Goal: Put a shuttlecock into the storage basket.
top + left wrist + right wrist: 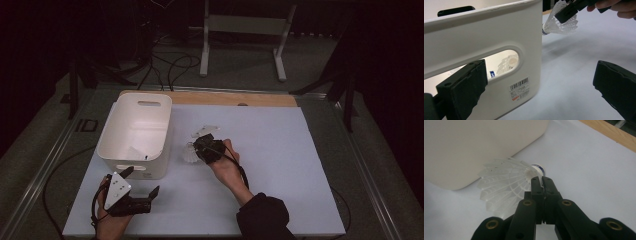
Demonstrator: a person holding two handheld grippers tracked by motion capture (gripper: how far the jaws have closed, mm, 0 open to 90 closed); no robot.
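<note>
White sheeting covers the table (280,190). My right gripper (541,181) is clamped on a shuttlecock (504,185) by its feather skirt, just beside the white bin (135,135). To do this step well, I judge I should lift over the near rim before opening, since the bin wall stands in the way. My left gripper (142,192) rests with jaws spread wide at the bin's handle slot (504,62); another shuttlecock (507,62) lies inside.
</note>
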